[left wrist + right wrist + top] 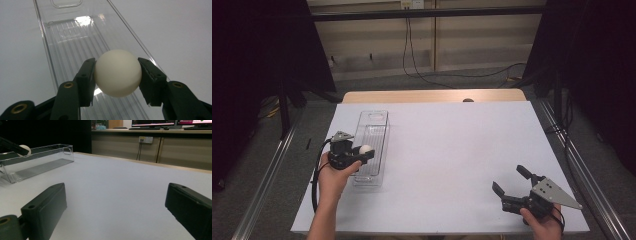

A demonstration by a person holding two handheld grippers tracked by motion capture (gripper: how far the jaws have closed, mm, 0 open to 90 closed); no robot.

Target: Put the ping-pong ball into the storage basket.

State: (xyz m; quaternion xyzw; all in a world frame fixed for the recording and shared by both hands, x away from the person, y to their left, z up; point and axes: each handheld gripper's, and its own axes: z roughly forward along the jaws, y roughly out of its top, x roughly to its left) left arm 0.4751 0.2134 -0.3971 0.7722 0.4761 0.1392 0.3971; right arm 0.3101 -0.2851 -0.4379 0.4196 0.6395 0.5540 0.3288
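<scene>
Left claw (117, 77) clamps smooth matte ball (117, 72) over ribbed clear tray (63, 35)

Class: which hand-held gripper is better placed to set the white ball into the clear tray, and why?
Left. The left hand-held gripper already clamps the white ball above the clear tray; the right hand-held gripper sits open, far off.

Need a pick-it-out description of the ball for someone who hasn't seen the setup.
Start at the white table and find the long clear plastic bin on its left side. Over the bin's near half, the left gripper is shut on a small, smooth, cream-white ball, pinched between its black fingers. It is the one round, opaque thing there; the bin is see-through and ribbed.
</scene>
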